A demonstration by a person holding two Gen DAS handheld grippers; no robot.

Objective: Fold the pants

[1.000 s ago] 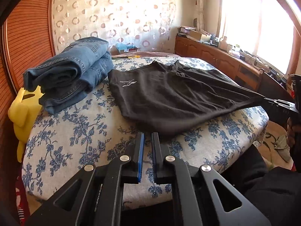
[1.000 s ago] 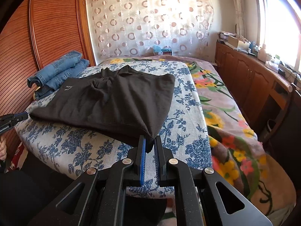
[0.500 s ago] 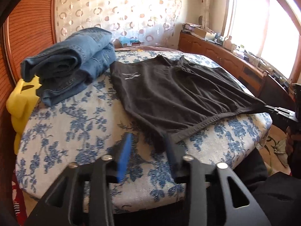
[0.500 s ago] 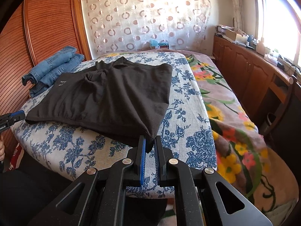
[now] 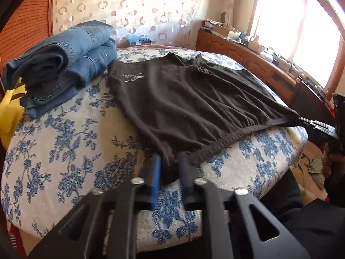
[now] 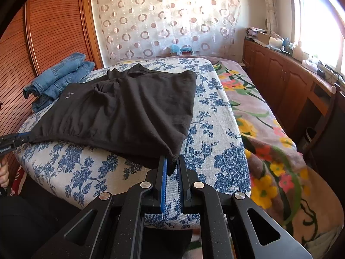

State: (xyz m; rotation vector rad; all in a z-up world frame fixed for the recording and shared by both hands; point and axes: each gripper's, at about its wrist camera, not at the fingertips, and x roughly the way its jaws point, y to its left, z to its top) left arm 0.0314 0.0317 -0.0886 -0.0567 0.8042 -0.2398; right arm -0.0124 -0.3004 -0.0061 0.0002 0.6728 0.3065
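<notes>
**A:** Left wrist view first: which step is in hand?

**B:** The start of a fold, by the look of it. The black pants (image 5: 189,99) lie spread flat on the blue-flowered bed (image 5: 64,142), waistband toward the near edge, and each near corner sits at a pair of tongs. The folded jeans (image 5: 62,64) are stacked at about ten o'clock, just beside the pants.

**A:** How do the left tongs (image 5: 169,168) stand?

**B:** Their jaws are partly apart, with the waistband corner lying in the gap between them. The cloth seems to brush the blue pad, but the jaws do not look pressed onto it. The frame is slightly blurred there, so whether any grip holds cannot be told for sure.

**A:** And the right wrist view?

**B:** The right tongs (image 6: 171,168) are nearly together, clamped on the other waistband corner of the pants (image 6: 129,105). The fabric is pinched between the pads and drawn taut across the near edge. The left tongs (image 6: 21,139) show at nine o'clock, at the far corner.

**A:** What does the next move call for?

**B:** Likely the left jaws need to close firmly on their corner first. Then both corners could be lifted together and carried toward twelve o'clock, laying the waistband over the legs. If only one side grips, the cloth would probably drag askew.
</notes>
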